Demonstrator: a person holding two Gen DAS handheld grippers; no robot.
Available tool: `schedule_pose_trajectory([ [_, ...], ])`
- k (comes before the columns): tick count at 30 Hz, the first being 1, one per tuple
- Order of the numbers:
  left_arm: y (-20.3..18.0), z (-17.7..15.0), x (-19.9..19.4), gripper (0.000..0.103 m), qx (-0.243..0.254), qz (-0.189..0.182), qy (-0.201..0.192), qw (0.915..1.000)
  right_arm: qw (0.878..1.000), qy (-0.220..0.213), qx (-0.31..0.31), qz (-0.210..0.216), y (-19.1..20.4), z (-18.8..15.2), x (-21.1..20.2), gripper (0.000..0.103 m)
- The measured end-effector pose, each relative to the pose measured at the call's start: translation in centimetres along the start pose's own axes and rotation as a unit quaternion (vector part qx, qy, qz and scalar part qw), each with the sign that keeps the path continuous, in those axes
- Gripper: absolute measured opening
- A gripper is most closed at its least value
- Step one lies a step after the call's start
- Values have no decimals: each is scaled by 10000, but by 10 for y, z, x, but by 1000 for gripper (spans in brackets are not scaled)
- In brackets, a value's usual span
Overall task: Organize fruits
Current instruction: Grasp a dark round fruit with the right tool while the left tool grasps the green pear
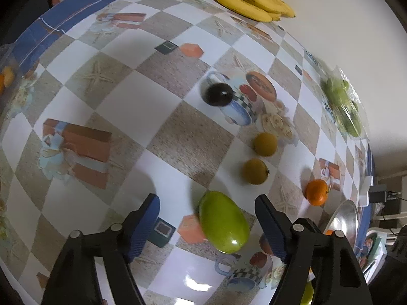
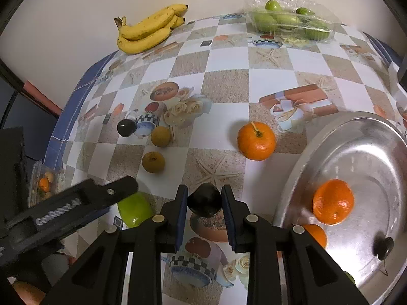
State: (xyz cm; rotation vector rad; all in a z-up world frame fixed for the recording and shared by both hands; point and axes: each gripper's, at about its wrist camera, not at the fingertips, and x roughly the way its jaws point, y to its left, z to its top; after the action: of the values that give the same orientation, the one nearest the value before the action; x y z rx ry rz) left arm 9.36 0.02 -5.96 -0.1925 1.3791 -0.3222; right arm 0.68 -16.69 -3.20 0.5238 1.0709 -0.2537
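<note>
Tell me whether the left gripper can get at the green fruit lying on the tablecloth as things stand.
Probably yes. The left gripper is open with the green fruit lying between its fingers, and nothing sits in that gap. The right gripper, shut on a dark fruit, is close beside it but not across its path.

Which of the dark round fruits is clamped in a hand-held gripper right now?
The dark fruit between the right hand-held gripper pads, beside the metal tray. Another dark fruit lies free on the printed cup, and a third sits in the tray.
</note>
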Motion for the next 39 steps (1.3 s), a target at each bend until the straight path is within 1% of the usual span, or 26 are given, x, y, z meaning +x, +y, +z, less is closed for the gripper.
schedule_pose_trajectory([
  [5,-5,-3,2,64,45,36,53,10000,10000,-56,-7,33,-1,-2,-8,28],
  [7,-6,-5,3,60,57,21,89,9999,10000,-65,-8,33,-1,-4,-10,28],
  [9,-7,-7,3,59,40,5,103,9999,10000,-82,12,51,-3,-5,-13,28],
  [10,-8,-7,3,57,48,-2,105,9999,9999,-87,18,59,-4,-6,-15,28],
  [14,-10,-8,2,44,73,-83,100,9999,9999,-106,32,97,-5,-8,-20,28],
  [19,-13,-10,-3,41,185,-18,23,9998,9998,-152,62,140,-7,-12,-27,28],
  [28,-16,-10,-12,40,212,-14,-133,9997,9994,-221,158,228,-13,-19,-39,28],
  [33,-19,-11,-27,40,269,-54,-330,9991,9990,-267,216,269,-17,-23,-46,28],
  [39,-28,-12,-36,40,401,-30,-475,9981,9987,-315,296,272,-23,-27,-54,28],
])
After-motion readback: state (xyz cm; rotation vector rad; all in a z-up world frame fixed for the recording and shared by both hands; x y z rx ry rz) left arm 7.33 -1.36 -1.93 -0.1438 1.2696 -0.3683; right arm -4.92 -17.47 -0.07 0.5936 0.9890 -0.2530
